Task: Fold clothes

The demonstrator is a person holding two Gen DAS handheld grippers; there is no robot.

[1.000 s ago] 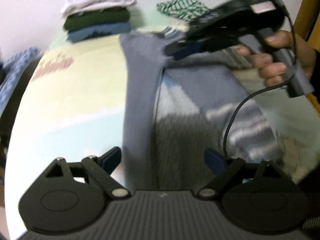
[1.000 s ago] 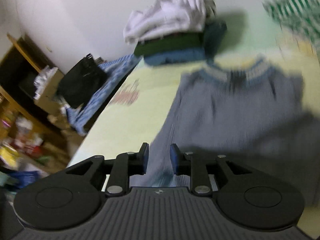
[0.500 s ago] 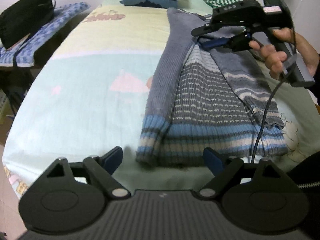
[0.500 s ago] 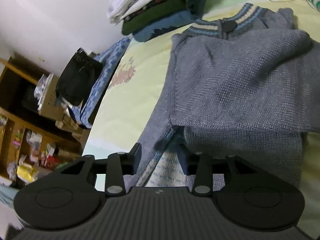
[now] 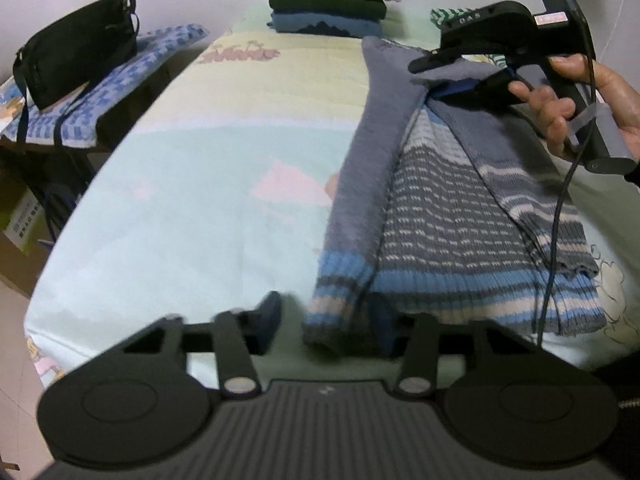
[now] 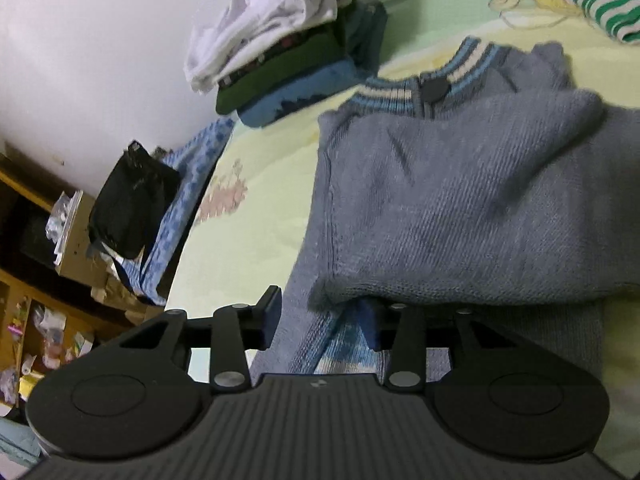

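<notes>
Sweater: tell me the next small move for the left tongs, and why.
Probably close the left tongs on the hem. They are open, with the striped cuff and hem of the sweater between the fingers. The right tongs, also open, are up at the chest, so gripping both ends would let the hem fold up toward the collar.

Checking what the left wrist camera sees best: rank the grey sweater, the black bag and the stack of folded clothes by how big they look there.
1. Grey sweater, largest.
2. Black bag.
3. Stack of folded clothes, smallest, though it lies farthest away, so its true size is unsure.
</notes>
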